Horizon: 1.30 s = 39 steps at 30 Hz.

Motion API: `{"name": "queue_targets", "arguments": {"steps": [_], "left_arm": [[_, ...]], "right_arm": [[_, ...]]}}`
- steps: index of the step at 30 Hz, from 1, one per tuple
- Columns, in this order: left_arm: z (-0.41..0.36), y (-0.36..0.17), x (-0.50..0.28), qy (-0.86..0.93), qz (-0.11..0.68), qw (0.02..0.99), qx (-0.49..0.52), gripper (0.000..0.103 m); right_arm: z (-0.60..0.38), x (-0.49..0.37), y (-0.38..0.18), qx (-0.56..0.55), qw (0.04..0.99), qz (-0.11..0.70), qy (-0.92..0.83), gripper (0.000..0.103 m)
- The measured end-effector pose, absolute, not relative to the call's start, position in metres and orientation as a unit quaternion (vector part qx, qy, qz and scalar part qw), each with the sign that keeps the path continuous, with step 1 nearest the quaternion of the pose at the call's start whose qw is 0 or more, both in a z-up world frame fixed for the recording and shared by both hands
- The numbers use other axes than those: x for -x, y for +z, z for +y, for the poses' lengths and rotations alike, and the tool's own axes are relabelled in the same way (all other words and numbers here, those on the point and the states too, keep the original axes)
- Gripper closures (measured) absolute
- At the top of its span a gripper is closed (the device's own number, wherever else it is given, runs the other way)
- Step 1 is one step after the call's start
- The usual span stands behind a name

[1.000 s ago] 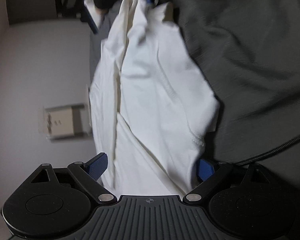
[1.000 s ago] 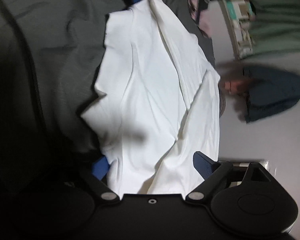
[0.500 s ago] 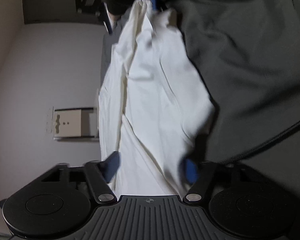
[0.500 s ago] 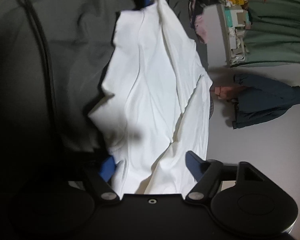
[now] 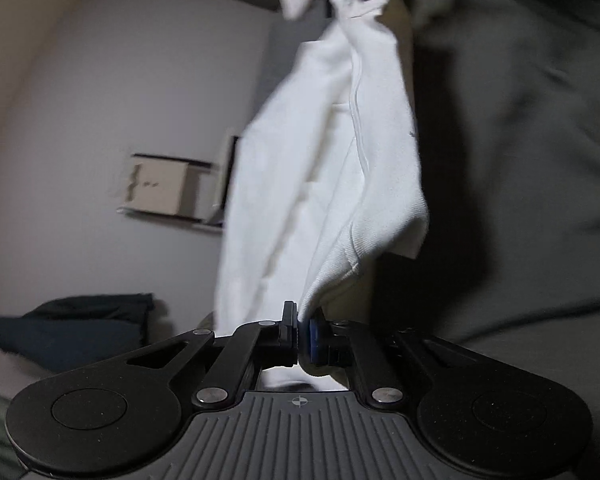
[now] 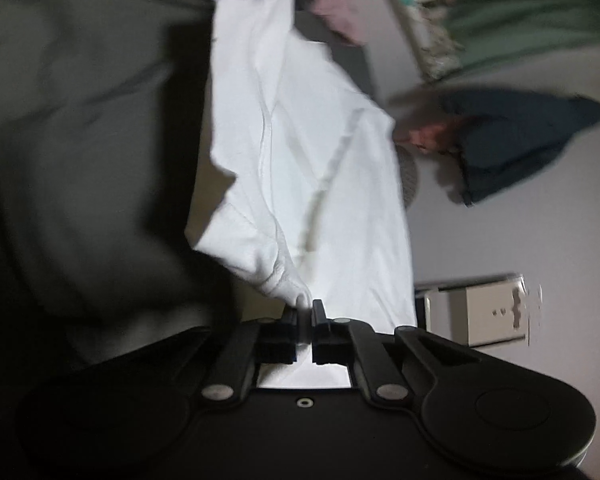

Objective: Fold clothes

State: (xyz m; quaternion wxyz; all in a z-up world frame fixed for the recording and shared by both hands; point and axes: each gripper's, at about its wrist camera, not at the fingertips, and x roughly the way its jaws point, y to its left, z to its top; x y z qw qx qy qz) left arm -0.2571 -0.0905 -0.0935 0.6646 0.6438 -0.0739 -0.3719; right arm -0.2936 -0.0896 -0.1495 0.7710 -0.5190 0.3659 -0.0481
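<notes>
Left gripper [image 5: 299, 332]: jaws closed tight on a bunched edge of the white garment [image 5: 324, 168], cloth pinched between the black and blue pads. Right gripper [image 6: 305, 320]: jaws likewise drawn together, clamped on a gathered corner of the same garment [image 6: 304, 168]. The garment is off the surface and stretched between the two tools, each wrist view showing it running away from its own jaws up to the far end near the top of frame, where the opposite tool is only dimly seen. A seam line runs along the fabric in both views. A dark grey cloth [image 5: 520, 140] fills the area beside the garment; whether the garment touches it cannot be told. Against the pale floor [image 5: 100, 120] lie a dark blue garment [image 6: 516, 140] and a beige box [image 6: 496, 312]; the box bears small dark marks, not legible. Pink fabric [image 6: 336, 12] and green fabric [image 6: 540, 8] show at the upper edge of the right view, blurred. No readable brand, label or writing found.
</notes>
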Motion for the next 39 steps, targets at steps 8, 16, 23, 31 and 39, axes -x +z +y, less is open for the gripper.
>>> {"name": "queue_targets", "arguments": {"steps": [8, 16, 23, 31, 39], "left_arm": [[-0.140, -0.047, 0.177, -0.328, -0.073, 0.712, -0.616, 0.096], [-0.204, -0.064, 0.072, -0.344, 0.016, 0.713, -0.611, 0.096], [-0.233, -0.103, 0.010, -0.367, 0.113, 0.716, -0.582, 0.095], [-0.225, -0.097, -0.054, -0.358, 0.224, 0.807, -0.414, 0.020], [-0.196, -0.098, -0.128, -0.327, 0.393, 0.844, -0.165, 0.012]], "right_arm": [[-0.153, 0.220, -0.093, 0.464, 0.805, 0.354, -0.107, 0.097], [-0.226, 0.123, -0.101, 0.375, 0.831, 0.400, -0.095, 0.097], [-0.282, 0.074, -0.139, 0.234, 0.854, 0.454, -0.101, 0.091], [-0.360, 0.089, -0.135, -0.019, 0.899, 0.412, -0.150, 0.054], [-0.413, 0.117, -0.134, -0.217, 0.884, 0.362, -0.203, 0.049]]}}
